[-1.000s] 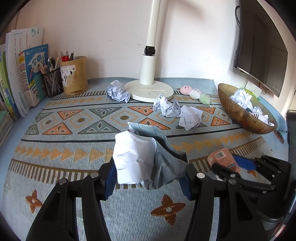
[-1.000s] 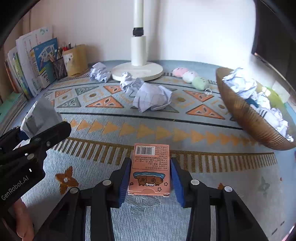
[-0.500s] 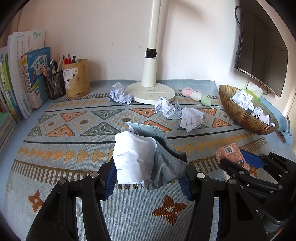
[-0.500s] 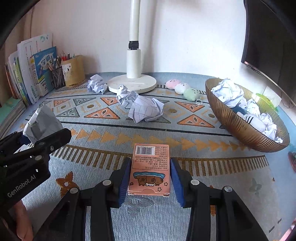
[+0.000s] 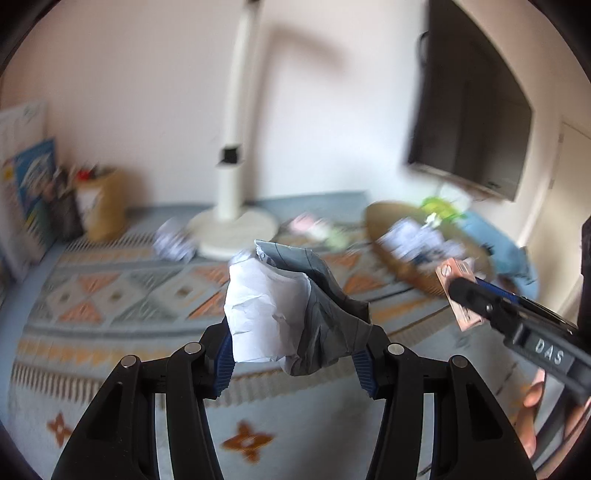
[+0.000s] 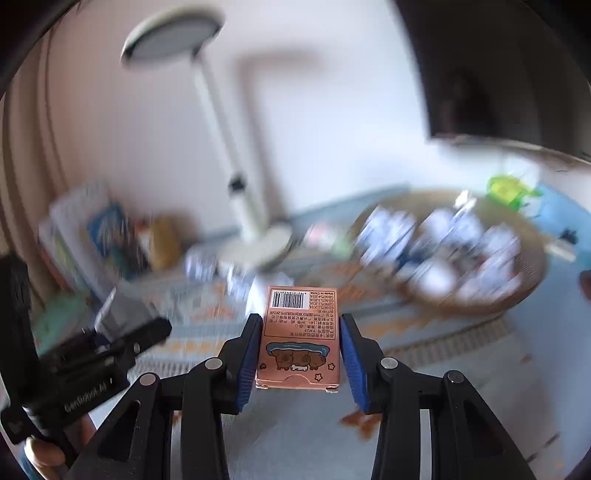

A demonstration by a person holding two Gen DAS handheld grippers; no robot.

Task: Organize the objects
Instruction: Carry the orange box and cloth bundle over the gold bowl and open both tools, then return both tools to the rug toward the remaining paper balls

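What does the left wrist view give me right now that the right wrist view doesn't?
Only the left wrist view shows the crumpled paper face on between the left gripper, whose jaws are closing on it, and the wall screen clearly.

Only the right wrist view shows the pink card box face on, barcode up, clamped in the right gripper, plus the lamp head.

Both show the lamp base, the paper-filled wicker bowl, the patterned mat, and each other's gripper from the side. Both backgrounds are motion-blurred.
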